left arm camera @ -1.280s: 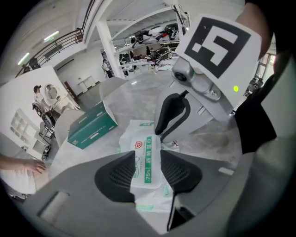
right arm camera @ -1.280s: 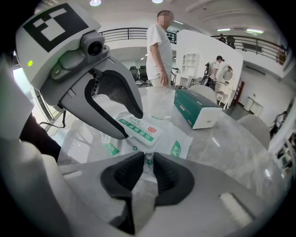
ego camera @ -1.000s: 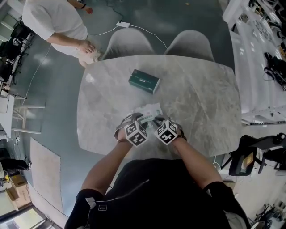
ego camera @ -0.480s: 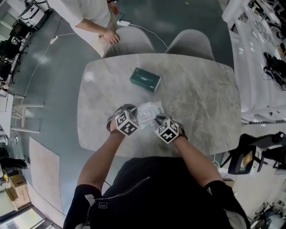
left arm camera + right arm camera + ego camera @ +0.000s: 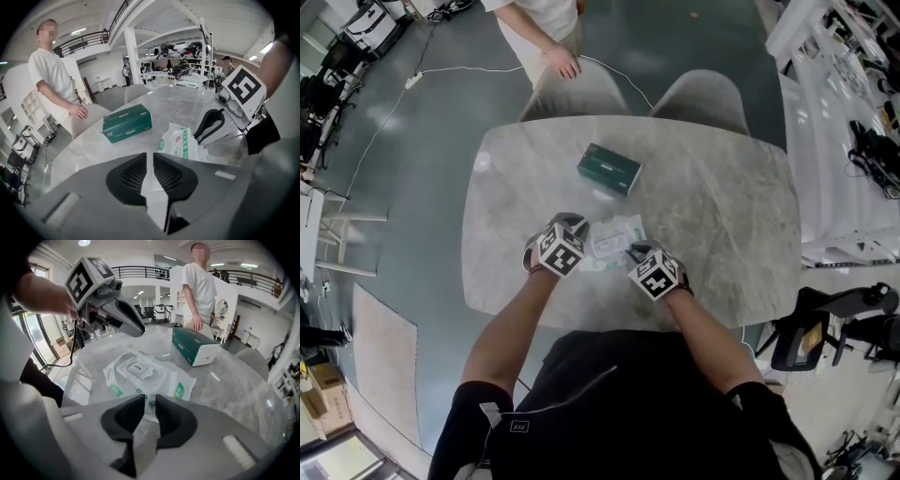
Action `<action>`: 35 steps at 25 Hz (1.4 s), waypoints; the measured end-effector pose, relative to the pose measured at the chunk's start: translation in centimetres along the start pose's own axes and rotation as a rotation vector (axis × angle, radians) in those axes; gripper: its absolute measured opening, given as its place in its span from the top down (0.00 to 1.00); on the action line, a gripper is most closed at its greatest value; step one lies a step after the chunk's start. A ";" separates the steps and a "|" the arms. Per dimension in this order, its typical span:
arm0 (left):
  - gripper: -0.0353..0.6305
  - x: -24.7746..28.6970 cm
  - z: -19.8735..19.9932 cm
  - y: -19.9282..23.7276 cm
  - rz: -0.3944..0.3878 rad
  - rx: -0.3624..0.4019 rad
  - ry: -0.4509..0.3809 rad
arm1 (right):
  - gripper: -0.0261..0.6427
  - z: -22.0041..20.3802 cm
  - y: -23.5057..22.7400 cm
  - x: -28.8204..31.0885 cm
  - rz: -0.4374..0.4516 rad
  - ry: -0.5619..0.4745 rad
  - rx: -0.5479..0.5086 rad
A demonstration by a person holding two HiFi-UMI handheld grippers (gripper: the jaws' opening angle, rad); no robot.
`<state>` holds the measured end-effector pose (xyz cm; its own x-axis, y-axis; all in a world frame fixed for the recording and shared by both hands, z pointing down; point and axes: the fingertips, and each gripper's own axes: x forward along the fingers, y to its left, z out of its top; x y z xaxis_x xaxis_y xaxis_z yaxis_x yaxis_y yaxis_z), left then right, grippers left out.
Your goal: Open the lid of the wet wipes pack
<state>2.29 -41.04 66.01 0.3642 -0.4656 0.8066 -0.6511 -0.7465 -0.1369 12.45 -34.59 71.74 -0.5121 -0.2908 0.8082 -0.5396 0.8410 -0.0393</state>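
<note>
The wet wipes pack [image 5: 614,238] lies flat on the marble table [image 5: 722,206] in front of me. Its white lid [image 5: 139,367] carries an OPEN label and lies flat on the pack. My right gripper [image 5: 150,401] is shut on the pack's near edge; in the head view the right gripper [image 5: 634,251] sits at the pack's lower right corner. My left gripper [image 5: 153,159] has its jaws almost together, and nothing shows between them. From the right gripper view, the left gripper [image 5: 140,330] hovers above the pack's far left side without touching it.
A dark green box [image 5: 609,170] lies on the table beyond the pack. Two grey chairs [image 5: 581,89] stand at the far edge. A person in a white shirt [image 5: 199,280] stands there, with a hand [image 5: 568,66] on one chair.
My left gripper has moved left and further from me, rising off the pack, and its jaws have come together. The right gripper kept still. The bystander walked to the right.
</note>
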 end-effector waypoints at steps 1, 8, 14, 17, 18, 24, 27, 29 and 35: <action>0.86 -0.6 0.1 -0.4 -0.005 -0.015 -0.023 | 0.84 0.2 0.3 -0.4 0.011 -0.019 0.005; 0.68 -4.0 -2.1 -4.5 -0.080 -0.072 -0.121 | 0.84 1.3 1.2 -2.2 -0.005 -0.120 0.189; 0.67 -5.1 -3.1 -6.1 -0.107 -0.096 -0.139 | 0.84 5.0 1.3 -1.1 -0.025 -0.130 0.213; 0.68 -6.2 -1.9 -5.2 -0.094 -0.096 -0.184 | 0.85 6.2 0.7 -0.9 -0.049 -0.119 0.208; 0.68 -6.4 -1.6 -4.8 -0.089 -0.101 -0.197 | 0.84 6.4 0.5 -0.7 -0.054 -0.109 0.204; 0.69 -7.0 -0.4 -3.2 -0.071 -0.177 -0.262 | 0.85 7.2 -1.8 0.7 -0.061 -0.060 0.157; 0.69 -6.9 -1.4 -3.0 -0.078 -0.219 -0.271 | 0.85 7.6 -2.9 2.4 -0.043 -0.040 0.117; 0.70 -7.0 -2.5 -2.9 -0.076 -0.259 -0.267 | 0.85 7.5 -3.4 3.9 -0.017 -0.018 0.095; 0.73 -8.7 -4.7 -2.2 -0.038 -0.374 -0.256 | 0.86 7.2 -3.8 5.7 0.019 0.049 0.078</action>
<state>-2.61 -33.14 62.02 0.5153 -0.5788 0.6321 -0.8124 -0.5647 0.1451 6.75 -42.74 72.22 -0.4904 -0.2513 0.8345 -0.5816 0.8075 -0.0985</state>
